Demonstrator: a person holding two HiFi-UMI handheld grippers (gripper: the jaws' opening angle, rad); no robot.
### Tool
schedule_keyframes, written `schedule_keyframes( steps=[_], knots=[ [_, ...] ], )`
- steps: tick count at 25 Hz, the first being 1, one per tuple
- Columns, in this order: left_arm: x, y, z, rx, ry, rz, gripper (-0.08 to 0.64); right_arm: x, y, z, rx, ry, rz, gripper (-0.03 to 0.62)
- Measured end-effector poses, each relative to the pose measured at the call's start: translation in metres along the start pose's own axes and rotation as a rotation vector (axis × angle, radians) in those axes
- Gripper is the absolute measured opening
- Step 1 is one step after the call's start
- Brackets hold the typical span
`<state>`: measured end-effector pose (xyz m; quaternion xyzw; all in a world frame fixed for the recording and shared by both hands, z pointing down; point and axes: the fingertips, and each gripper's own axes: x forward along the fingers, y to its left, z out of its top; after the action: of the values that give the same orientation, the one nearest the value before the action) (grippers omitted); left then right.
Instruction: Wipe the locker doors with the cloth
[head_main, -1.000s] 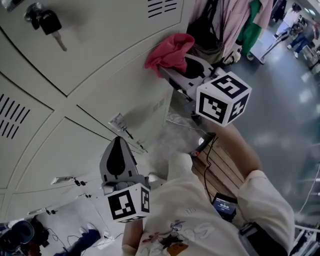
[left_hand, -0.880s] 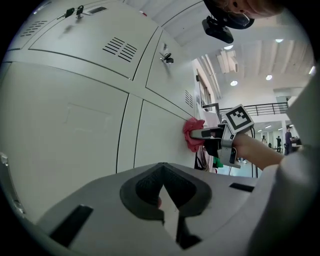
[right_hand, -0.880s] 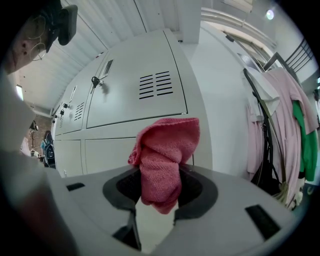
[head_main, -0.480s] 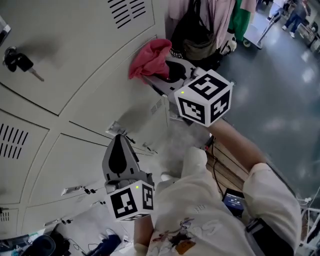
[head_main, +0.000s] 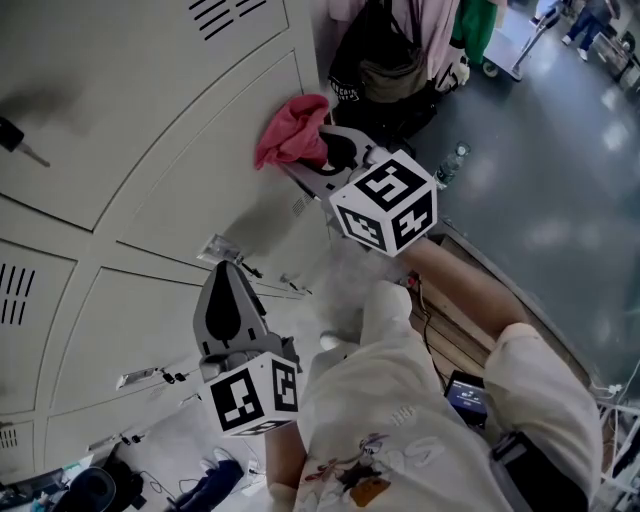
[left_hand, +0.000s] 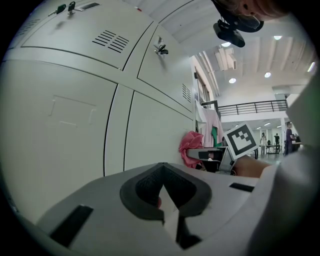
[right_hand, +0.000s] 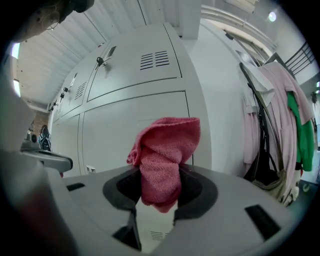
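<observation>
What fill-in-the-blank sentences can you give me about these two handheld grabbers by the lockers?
1. The right gripper is shut on a pink ____.
2. The left gripper has its jaws together with ____ between them.
3. Beside the lockers hang a pink garment and a ____ one.

Missing words: cloth; nothing; green.

Keys (left_hand: 160, 49) jut from flat locker doors (head_main: 150, 120), clothes (right_hand: 285, 100) alongside
</observation>
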<state>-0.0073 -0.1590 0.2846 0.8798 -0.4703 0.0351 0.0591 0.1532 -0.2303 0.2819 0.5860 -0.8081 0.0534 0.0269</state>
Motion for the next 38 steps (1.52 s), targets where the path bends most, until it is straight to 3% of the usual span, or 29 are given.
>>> schedule_keyframes(
  steps=[15,30,38],
  knots=[
    [0.001,0.001,-0.012,-0.017,0.023,-0.005,0.006,0.008,-0.008,-0.075,0.024,0.03,-0.031,0.161],
    [0.0,0.008,-0.014,-0.017,0.025,0.002,0.006,0.017,-0.033,-0.187,-0.012,0.157,-0.064,0.164],
    [-0.001,0.011,-0.019,-0.022,0.034,0.002,0.006,0.021,-0.047,-0.229,-0.052,0.179,-0.088,0.173]
  ],
)
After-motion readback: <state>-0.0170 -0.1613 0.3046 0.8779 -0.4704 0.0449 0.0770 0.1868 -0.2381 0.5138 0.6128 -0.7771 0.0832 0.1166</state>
